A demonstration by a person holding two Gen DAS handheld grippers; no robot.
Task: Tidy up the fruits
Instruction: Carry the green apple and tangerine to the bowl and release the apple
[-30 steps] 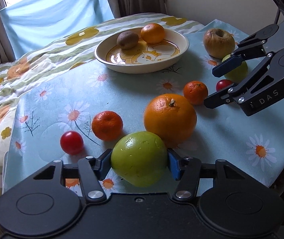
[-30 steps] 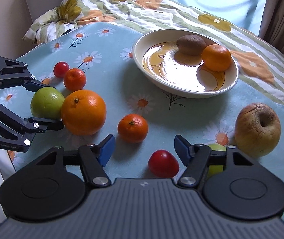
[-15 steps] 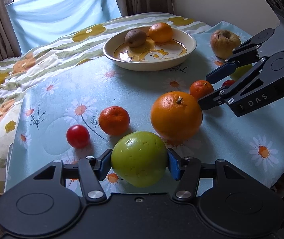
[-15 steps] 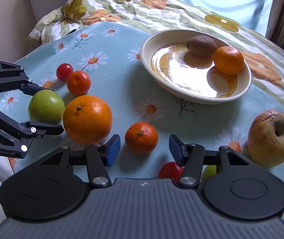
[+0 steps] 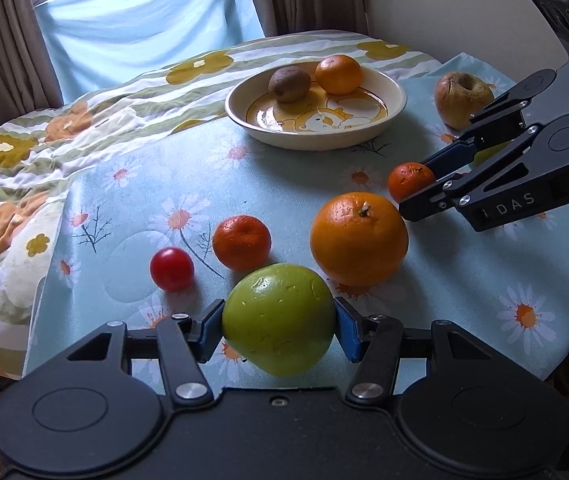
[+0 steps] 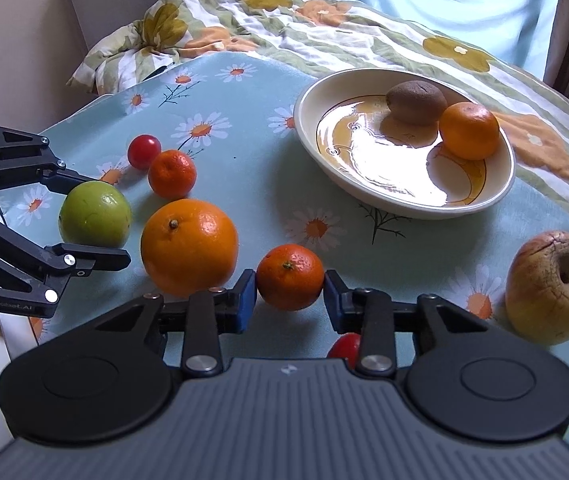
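Note:
My left gripper (image 5: 278, 322) is shut on a green apple (image 5: 278, 318), held just above the tablecloth; the apple also shows in the right wrist view (image 6: 94, 214). My right gripper (image 6: 289, 300) is open, its pads on either side of a small mandarin (image 6: 290, 276), seen too in the left wrist view (image 5: 410, 180). A large orange (image 5: 358, 238) lies between the two grippers. A cream bowl (image 5: 388, 114) at the back holds a kiwi (image 5: 289, 84) and an orange (image 5: 338, 74).
A second mandarin (image 5: 241, 242) and a red cherry tomato (image 5: 171, 269) lie left of the large orange. A wrinkled yellow apple (image 6: 550, 284) sits at the right. Another red tomato (image 6: 344, 350) is partly hidden under my right gripper. A flowered quilt (image 5: 44, 128) lies behind.
My right gripper has moved forward and left, off the red tomato, so the small mandarin now sits between its pads. My left gripper has kept hold of the green apple and drawn back a little.

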